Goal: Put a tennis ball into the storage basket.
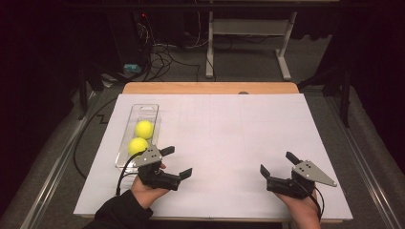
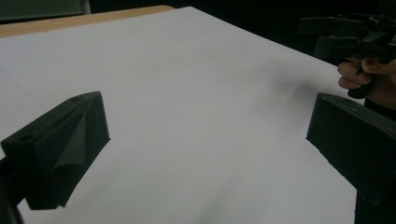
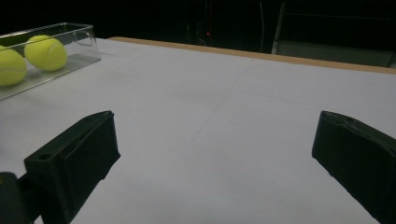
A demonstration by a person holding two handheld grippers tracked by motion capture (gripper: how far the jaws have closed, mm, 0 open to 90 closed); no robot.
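Two yellow tennis balls, one farther (image 1: 144,129) (image 3: 45,52) and one nearer (image 1: 138,145) (image 3: 9,66), lie in a clear plastic tray (image 1: 147,110) (image 3: 79,31) at the left of the white table sheet (image 1: 224,129). My left gripper (image 1: 176,162) (image 2: 205,144) rests open just right of the tray's near end, nothing between its jaws. My right gripper (image 1: 278,163) (image 3: 215,149) sits open near the front right of the sheet, also holding nothing. In the left gripper view the other hand and its gripper (image 2: 359,42) appear far off.
The white sheet covers a wooden table whose bare far edge (image 1: 210,88) shows. Beyond it on the floor stand a white desk frame (image 1: 248,43) and a tangle of cables (image 1: 157,57). Dark surroundings flank both sides.
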